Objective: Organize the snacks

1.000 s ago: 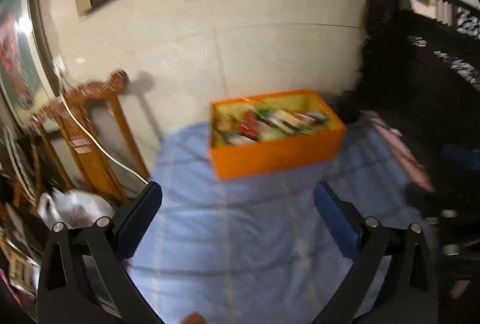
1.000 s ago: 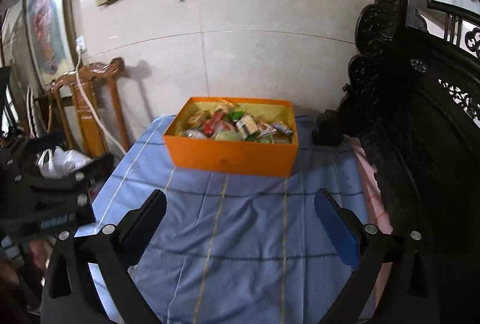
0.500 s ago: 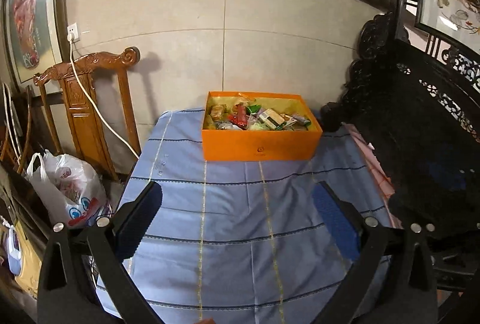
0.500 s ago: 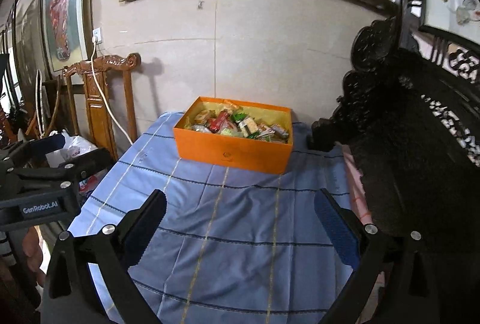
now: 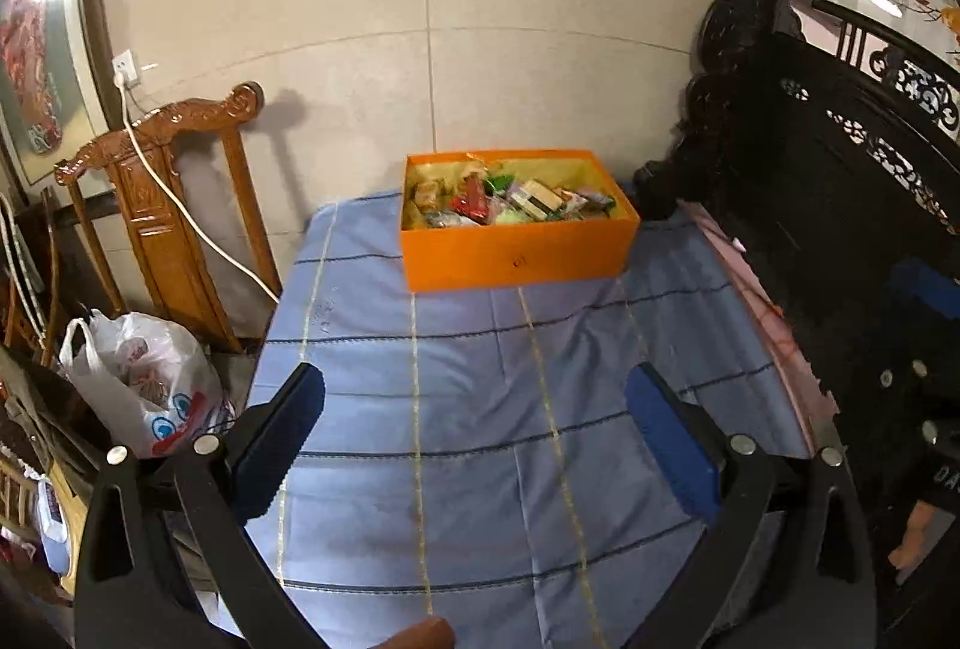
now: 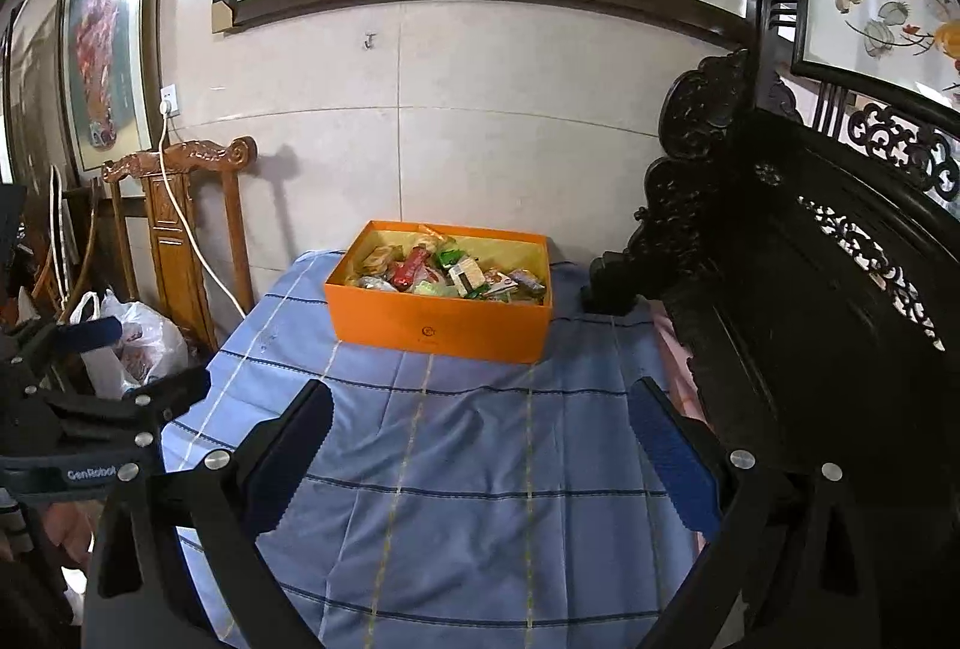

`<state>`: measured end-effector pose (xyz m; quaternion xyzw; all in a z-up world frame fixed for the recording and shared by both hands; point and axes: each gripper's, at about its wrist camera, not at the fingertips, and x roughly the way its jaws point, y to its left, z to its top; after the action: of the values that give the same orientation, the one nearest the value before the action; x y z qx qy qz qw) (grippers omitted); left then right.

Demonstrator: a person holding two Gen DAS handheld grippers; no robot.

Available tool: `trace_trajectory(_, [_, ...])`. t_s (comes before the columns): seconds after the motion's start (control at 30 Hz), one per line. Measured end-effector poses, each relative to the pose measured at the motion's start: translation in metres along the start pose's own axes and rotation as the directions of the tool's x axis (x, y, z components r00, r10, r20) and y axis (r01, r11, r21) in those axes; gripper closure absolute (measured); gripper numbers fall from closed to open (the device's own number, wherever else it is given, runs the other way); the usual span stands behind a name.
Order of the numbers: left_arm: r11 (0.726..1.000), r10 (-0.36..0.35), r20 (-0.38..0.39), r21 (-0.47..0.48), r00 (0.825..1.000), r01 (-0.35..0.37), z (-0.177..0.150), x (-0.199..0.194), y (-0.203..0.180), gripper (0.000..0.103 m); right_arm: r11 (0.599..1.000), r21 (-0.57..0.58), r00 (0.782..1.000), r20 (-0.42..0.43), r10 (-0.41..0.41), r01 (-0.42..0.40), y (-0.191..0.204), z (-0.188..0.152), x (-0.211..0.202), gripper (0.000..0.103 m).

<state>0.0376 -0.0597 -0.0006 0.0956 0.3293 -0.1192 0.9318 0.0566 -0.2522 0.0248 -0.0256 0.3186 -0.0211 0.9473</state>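
Observation:
An orange box [image 5: 516, 259] full of mixed wrapped snacks [image 5: 510, 202] stands at the far end of a table under a blue checked cloth [image 5: 480, 409]. It also shows in the right wrist view [image 6: 441, 328], with the snacks [image 6: 450, 274] inside. My left gripper [image 5: 474, 439] is open and empty, held above the near part of the cloth, well short of the box. My right gripper [image 6: 480, 445] is open and empty too, also short of the box. The left gripper's body appears at the left edge of the right wrist view [image 6: 90, 421].
A carved wooden chair [image 5: 168, 205] with a white cable [image 5: 180, 205] stands left of the table. A white plastic bag [image 5: 144, 379] lies on the floor beside it. A dark carved bench [image 6: 810, 319] runs along the table's right side. A tiled wall [image 6: 480, 108] is behind the box.
Both grippers have pulled back and risen from the box, which now looks smaller and farther. Both stay open and empty.

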Motion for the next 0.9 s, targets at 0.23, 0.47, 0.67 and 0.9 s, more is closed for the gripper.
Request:
trace_trajectory(0.23, [1.000,0.005,-0.007,0.026,1.000,-0.004,-0.005,-0.002,-0.009,0.004,1.000,0.002,1.000,0.011,-0.011,0.011,-0.001,-0.001,-0.003,0.004])
trace_trajectory(0.47, [0.999,0.017,0.022,0.039,1.000,-0.018,-0.008,-0.008,-0.012,0.004,1.000,0.002,1.000,0.009,-0.019,0.019,-0.006,-0.002,-0.003,0.004])
trace_trajectory(0.67, [0.999,0.020,0.029,0.031,0.999,-0.021,-0.009,-0.011,-0.009,0.004,1.000,-0.006,1.000,0.011,-0.017,0.017,-0.006,-0.002,-0.004,0.004])
trace_trajectory(0.9, [0.999,0.045,0.042,0.009,0.998,-0.046,-0.013,-0.012,-0.004,0.004,1.000,-0.019,1.000,0.005,-0.006,0.007,-0.004,-0.004,-0.004,0.004])
